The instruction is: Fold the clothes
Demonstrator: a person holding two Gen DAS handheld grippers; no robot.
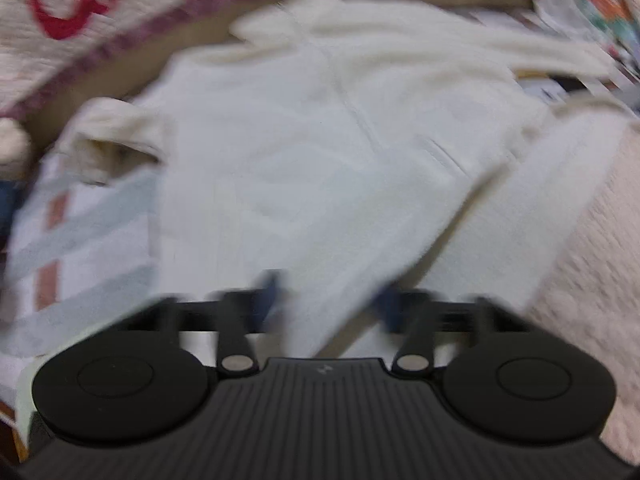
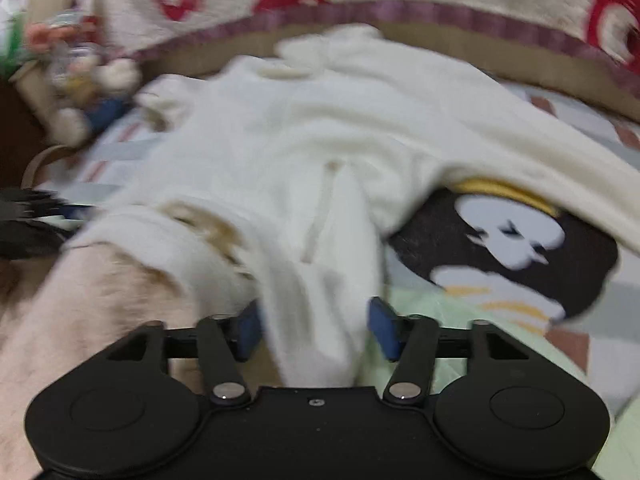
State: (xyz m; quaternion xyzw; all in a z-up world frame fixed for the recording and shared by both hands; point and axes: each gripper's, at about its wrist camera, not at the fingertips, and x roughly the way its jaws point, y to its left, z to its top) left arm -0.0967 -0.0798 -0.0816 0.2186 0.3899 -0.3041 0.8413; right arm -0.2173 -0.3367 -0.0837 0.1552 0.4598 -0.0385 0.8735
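Lighting: soft, even indoor light; no glare, no hard shadows. Blur: heavy motion smear across both wrist views; white garment (image 1: pixel 320 152) lacks texture, bedding patterns streak. Sharpest area: black gripper housing along each lower edge. Distortion: fisheye bowing, the quilt border (image 2: pixel 400 12) arching. Corners: dark vignette.

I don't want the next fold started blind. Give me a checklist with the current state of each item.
1. Left gripper has the white fleece garment between its fingers: ok; a closed grip: cannot tell.
2. Right gripper has fabric between its fingers: ok; jaws look apart, so a firm grip: not ok.
3. Garment lying flat: not ok, bunched near the right gripper.
4. Sleeve spread out: ok.
5. Black cartoon-print cushion clear of the garment: not ok, sleeve overlaps it.
6. Sharp view: not ok, blurred.
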